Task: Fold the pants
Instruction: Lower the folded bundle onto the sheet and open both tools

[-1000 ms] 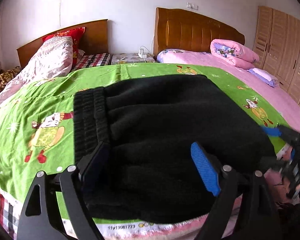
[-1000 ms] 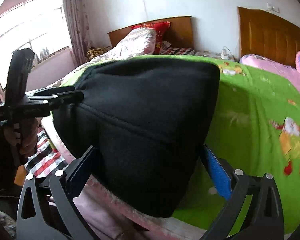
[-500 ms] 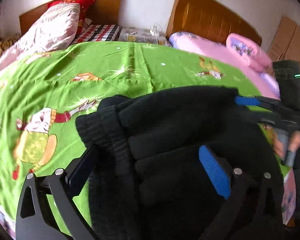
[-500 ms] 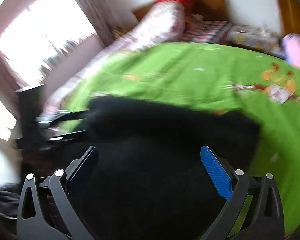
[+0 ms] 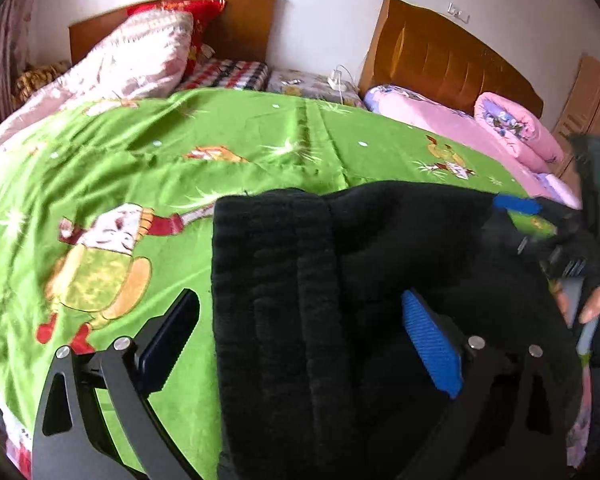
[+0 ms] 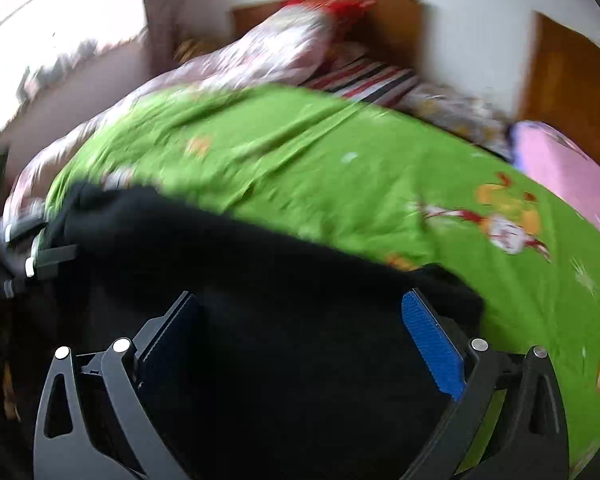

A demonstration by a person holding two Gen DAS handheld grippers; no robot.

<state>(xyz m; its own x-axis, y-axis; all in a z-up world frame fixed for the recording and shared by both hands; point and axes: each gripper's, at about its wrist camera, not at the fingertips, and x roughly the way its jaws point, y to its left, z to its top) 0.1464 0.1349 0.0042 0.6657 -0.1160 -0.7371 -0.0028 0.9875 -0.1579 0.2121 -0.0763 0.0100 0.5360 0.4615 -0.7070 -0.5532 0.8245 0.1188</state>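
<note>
Centrally, folded black pants (image 5: 340, 300) lay on the bed's green cartoon quilt (image 5: 180, 160), near its front edge. Above the pants, the left gripper (image 5: 300, 340) and right gripper (image 6: 300, 340) each had jaws spread wide, pinching nothing. Behind the pants stood wooden headboards (image 5: 440, 60).
</note>
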